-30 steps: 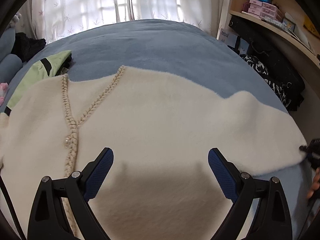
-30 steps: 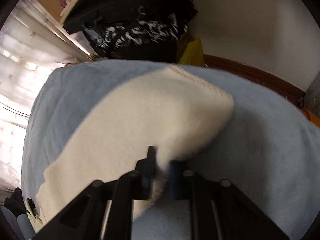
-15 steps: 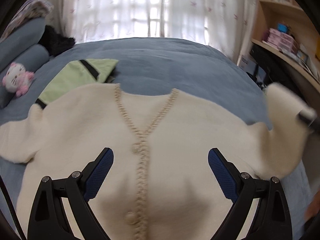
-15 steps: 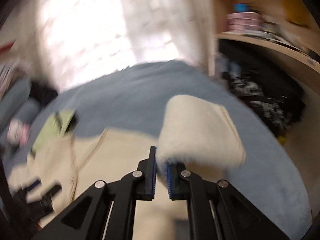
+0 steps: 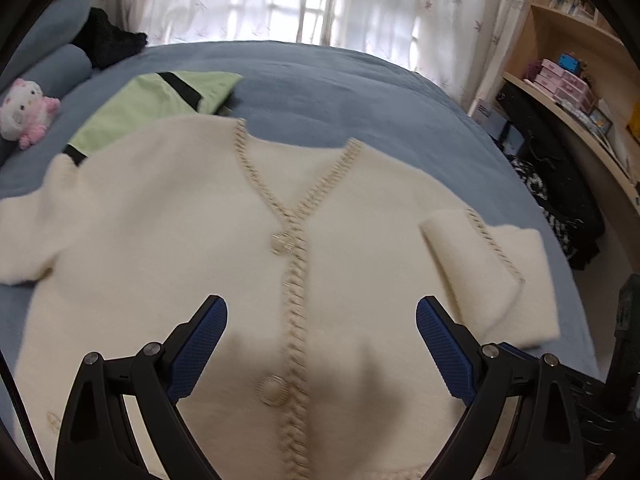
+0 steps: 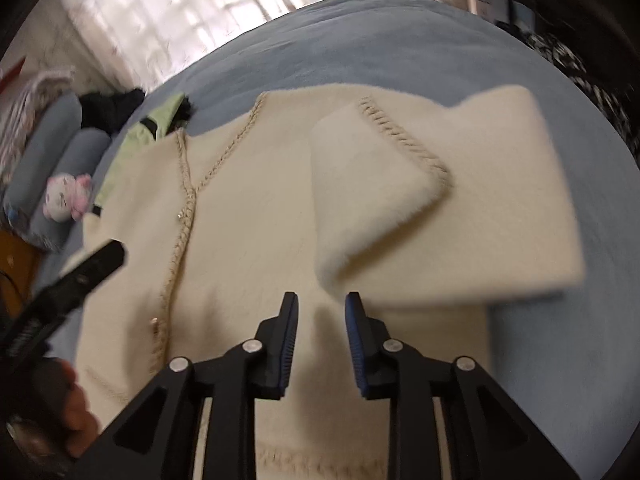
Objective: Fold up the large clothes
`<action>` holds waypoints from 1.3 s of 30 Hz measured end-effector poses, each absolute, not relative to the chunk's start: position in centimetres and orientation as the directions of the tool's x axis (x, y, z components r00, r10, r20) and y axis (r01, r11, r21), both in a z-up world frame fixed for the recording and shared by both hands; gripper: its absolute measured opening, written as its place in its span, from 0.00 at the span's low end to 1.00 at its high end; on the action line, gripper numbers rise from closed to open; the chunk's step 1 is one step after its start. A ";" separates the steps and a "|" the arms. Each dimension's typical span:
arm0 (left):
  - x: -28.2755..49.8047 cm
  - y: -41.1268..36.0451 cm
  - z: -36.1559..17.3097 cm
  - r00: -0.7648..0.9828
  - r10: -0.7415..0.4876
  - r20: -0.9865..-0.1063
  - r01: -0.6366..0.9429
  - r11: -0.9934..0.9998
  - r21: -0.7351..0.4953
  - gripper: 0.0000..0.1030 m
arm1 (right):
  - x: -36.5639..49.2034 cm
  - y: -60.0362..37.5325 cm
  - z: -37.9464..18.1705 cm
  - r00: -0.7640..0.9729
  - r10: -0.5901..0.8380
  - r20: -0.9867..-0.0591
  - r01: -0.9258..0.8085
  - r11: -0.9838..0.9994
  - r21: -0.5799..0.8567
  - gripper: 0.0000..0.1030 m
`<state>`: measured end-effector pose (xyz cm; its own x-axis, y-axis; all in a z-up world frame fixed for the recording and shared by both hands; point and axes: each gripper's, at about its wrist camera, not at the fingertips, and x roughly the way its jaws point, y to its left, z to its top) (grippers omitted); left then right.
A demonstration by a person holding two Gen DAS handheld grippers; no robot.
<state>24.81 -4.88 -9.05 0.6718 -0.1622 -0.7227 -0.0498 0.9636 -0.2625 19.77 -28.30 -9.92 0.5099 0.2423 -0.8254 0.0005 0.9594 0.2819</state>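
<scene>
A cream fuzzy cardigan (image 5: 192, 240) with a braided V-neck and buttons lies flat, front up, on a blue bed (image 5: 320, 80). Its right sleeve (image 5: 488, 264) is folded in over the body, cuff trim showing; it also shows in the right wrist view (image 6: 400, 184). The left sleeve (image 5: 24, 236) lies spread out. My left gripper (image 5: 320, 340) is open wide above the lower button band, holding nothing. My right gripper (image 6: 320, 320) is open with a narrow gap, empty, just short of the folded sleeve. The cardigan also fills the right wrist view (image 6: 240, 240).
A light green garment (image 5: 152, 100) lies beyond the cardigan's left shoulder. A pink-white plush toy (image 5: 24, 112) and grey bolsters (image 5: 60, 68) sit at far left. Shelves with boxes (image 5: 560, 80) and dark bags (image 5: 560, 184) stand to the right of the bed.
My right gripper carried the right sleeve up and over onto the cardigan body, then let it go and opened slightly. My left gripper's view swung toward the cardigan's centre.
</scene>
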 end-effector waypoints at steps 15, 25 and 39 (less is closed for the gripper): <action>25.5 -18.8 -10.2 0.583 -0.266 -0.768 0.241 0.959 -0.149 0.92 | 12.8 -34.2 -9.7 0.576 0.080 -0.814 0.274 0.919 0.283 0.25; 30.4 -23.2 -11.4 0.532 -0.215 -0.819 0.265 0.961 -0.081 0.20 | 12.0 -35.0 -10.0 0.574 0.069 -0.816 0.279 0.920 0.274 0.24; 27.6 -6.9 -7.6 0.660 -0.161 -0.734 -0.022 0.972 -0.234 0.18 | 11.4 -33.6 -9.2 0.604 0.090 -0.792 0.221 0.936 0.275 0.24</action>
<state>27.58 -6.93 -7.61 0.6600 -0.1614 -0.7337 -0.0222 0.9720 -0.2338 11.45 -33.65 -9.16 0.6037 0.0903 -0.7921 0.2211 0.9356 0.2752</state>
